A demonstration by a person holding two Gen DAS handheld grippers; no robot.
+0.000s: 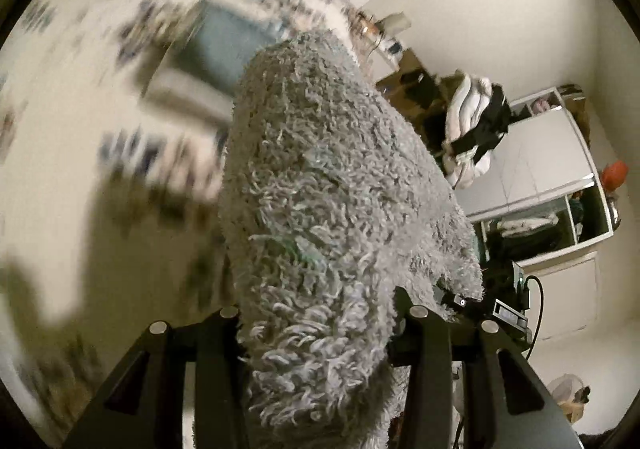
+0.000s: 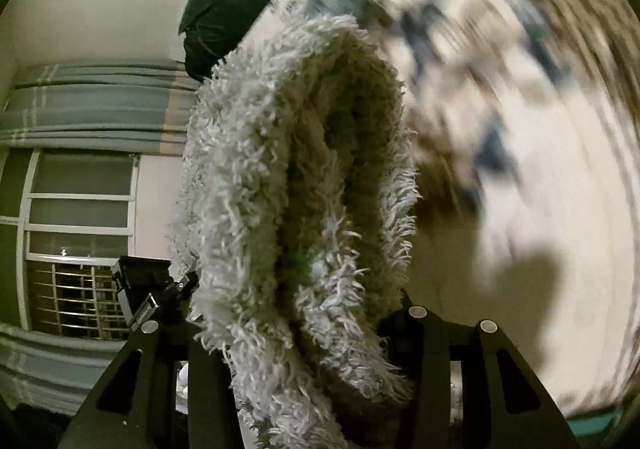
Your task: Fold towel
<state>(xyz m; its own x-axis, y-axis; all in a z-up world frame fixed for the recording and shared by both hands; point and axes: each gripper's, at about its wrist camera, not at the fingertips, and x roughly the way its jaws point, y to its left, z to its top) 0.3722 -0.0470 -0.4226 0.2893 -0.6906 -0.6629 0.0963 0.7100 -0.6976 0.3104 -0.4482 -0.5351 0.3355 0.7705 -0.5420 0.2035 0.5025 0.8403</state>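
Left gripper (image 1: 316,329) is clamped on the towel (image 1: 320,177), its two black fingers pressed into the shaggy grey pile from either side. From that grip the towel bulges up and forward, hiding most of what lies ahead. Off to the left of this gripper a pale patterned bed (image 1: 72,97) shows only as a blur. To its right stand a white wardrobe (image 1: 556,153) and a heap of white and black clothes (image 1: 476,129).

Right gripper (image 2: 308,333) is likewise closed on the towel (image 2: 256,177), a thick doubled fold caught between its fingers, with the dim inner side of the fold facing back. Left of this gripper are a barred window (image 2: 76,249) and a striped curtain (image 2: 100,105); a dark green pillow (image 2: 228,21) sits above and ahead. To its right the bed (image 2: 540,169) smears past, blurred.
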